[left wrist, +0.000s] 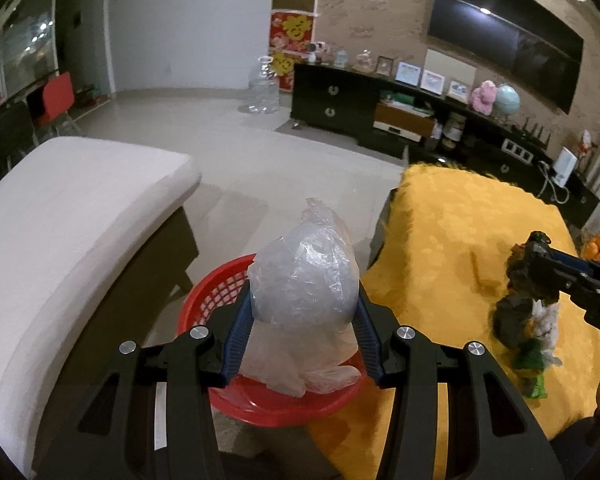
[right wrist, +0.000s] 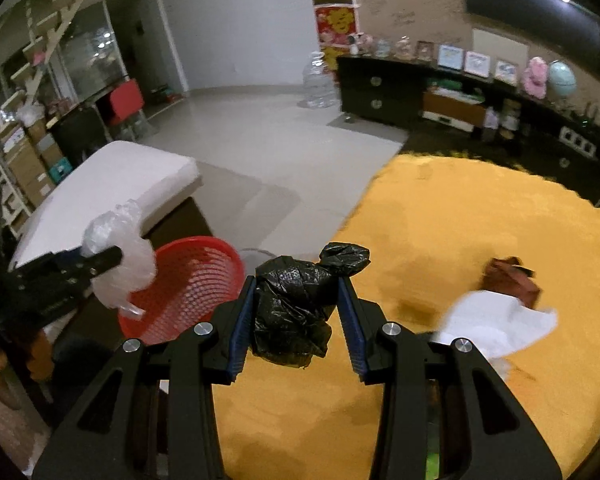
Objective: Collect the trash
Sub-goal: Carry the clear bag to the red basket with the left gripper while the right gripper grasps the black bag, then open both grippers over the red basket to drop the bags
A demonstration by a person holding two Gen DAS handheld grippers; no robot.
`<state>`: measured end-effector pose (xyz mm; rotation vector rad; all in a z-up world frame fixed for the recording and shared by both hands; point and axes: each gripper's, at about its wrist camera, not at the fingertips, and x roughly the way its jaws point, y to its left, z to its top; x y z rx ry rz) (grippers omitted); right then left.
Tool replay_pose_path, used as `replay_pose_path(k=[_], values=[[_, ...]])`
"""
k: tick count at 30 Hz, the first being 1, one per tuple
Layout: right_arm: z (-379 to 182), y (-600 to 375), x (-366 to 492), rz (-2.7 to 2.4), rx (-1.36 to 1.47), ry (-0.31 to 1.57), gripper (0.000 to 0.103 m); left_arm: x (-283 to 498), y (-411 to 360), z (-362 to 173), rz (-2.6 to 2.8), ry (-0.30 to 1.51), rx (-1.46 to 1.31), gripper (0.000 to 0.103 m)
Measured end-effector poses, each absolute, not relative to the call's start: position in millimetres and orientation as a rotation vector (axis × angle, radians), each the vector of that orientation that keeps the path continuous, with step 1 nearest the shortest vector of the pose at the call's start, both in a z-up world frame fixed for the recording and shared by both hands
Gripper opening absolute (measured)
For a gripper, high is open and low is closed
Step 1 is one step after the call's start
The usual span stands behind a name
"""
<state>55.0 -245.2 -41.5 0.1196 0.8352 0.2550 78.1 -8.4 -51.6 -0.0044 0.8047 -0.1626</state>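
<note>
Both grippers are carrying crumpled plastic near the red basket.

In the left wrist view, the left gripper (left wrist: 304, 316) is squeezing a clear plastic bag (left wrist: 306, 276) between its blue pads at frame centre, directly over the red basket (left wrist: 216, 296). In the right wrist view, the right gripper (right wrist: 296, 312) is clamping a black plastic bag (right wrist: 296, 300) at centre, above the yellow cloth (right wrist: 460, 220). A white tissue (right wrist: 496, 324) and a brown scrap (right wrist: 512, 276) are lying at the right.
</note>
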Motion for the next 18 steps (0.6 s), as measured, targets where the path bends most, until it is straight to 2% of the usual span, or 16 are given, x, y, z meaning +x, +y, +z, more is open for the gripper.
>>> replay_pose_path(k=[15,18], values=[[-78,-140,108,0.467,0.092,0.973,0.040,99,31,-80,-0.083,0.883,-0.053,0.045],[-85,-130,111,0.487,0.089,0.998,0.043,101,36,-83,-0.091,0.897,-0.058,0.047]])
